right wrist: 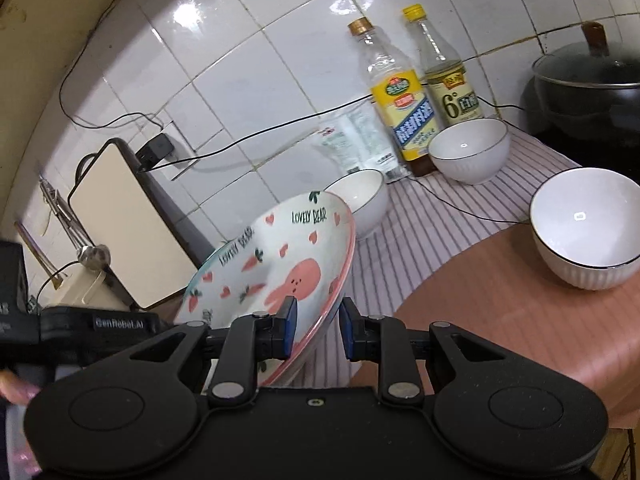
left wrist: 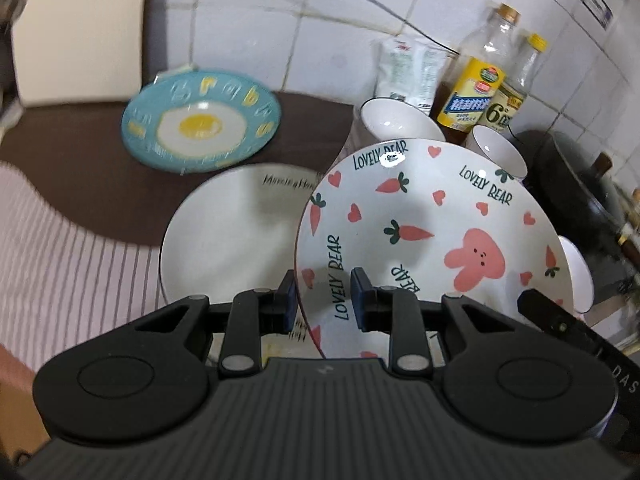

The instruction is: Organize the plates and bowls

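Note:
A white plate (left wrist: 420, 208) (right wrist: 280, 264) printed with pink rabbits, carrots and "LOVELY BEAR" hangs tilted above the counter. My left gripper (left wrist: 324, 300) is shut on its near left rim, and my right gripper (right wrist: 318, 328) is shut on the opposite rim. A plain white plate (left wrist: 232, 232) lies on the striped cloth behind it. A blue plate with a fried-egg picture (left wrist: 200, 124) sits farther back on the brown mat. Three white bowls (right wrist: 470, 148) (right wrist: 586, 224) (right wrist: 360, 196) stand upright on the counter to the right.
Two oil and vinegar bottles (right wrist: 400, 92) (right wrist: 448, 80) and a white packet (left wrist: 412, 68) stand against the tiled wall. A black lidded pot (right wrist: 588, 92) is at the far right. A cream appliance (right wrist: 124, 224) stands at the left, and a thin black cable (right wrist: 460, 208) crosses the cloth.

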Tool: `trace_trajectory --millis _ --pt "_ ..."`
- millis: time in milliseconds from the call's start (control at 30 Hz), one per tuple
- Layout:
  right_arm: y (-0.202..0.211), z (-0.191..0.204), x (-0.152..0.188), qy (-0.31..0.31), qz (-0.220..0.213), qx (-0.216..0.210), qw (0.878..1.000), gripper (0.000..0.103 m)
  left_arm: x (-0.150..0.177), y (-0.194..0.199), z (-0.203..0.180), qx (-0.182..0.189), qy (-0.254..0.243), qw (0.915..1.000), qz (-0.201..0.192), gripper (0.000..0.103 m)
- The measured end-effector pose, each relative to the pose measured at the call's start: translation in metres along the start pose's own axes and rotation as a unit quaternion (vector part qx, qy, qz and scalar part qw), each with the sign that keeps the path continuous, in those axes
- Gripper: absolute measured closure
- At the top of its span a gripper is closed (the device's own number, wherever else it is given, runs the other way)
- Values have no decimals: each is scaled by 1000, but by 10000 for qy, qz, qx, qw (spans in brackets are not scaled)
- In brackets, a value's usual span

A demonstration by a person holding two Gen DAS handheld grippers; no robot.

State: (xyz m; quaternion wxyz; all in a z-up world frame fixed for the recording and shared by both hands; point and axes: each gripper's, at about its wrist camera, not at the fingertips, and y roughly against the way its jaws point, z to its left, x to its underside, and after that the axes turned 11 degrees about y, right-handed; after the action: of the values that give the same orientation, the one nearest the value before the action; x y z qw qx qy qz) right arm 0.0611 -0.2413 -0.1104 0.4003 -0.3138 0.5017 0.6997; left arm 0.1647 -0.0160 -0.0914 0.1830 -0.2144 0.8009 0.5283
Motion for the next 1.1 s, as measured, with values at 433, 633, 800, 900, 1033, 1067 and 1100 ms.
trace_trajectory --millis 433,633,800,900,1033,1067,1100 --pt "-30 31 2 501 556 -222 9969 75 11 5 56 -26 844 9964 -23 78" --pt "-56 34 5 596 953 -347 9931 75 8 6 72 -132 948 9954 -75 78" --pt "-70 37 8 677 1159 -317 9904 75 8 2 75 -256 958 9950 -73 78" --pt "-75 37 9 709 1228 -299 9894 75 7 -1 76 -291 954 9950 -75 78" --pt "-82 37 7 722 1307 -272 9884 75 6 -5 76 -401 934 9948 -52 78" --pt "-84 38 6 734 1334 -248 9880 76 6 -6 76 -422 942 9947 -21 78" --pt "-85 40 5 780 1370 -193 9873 76 6 -8 78 -415 982 9943 47 78"
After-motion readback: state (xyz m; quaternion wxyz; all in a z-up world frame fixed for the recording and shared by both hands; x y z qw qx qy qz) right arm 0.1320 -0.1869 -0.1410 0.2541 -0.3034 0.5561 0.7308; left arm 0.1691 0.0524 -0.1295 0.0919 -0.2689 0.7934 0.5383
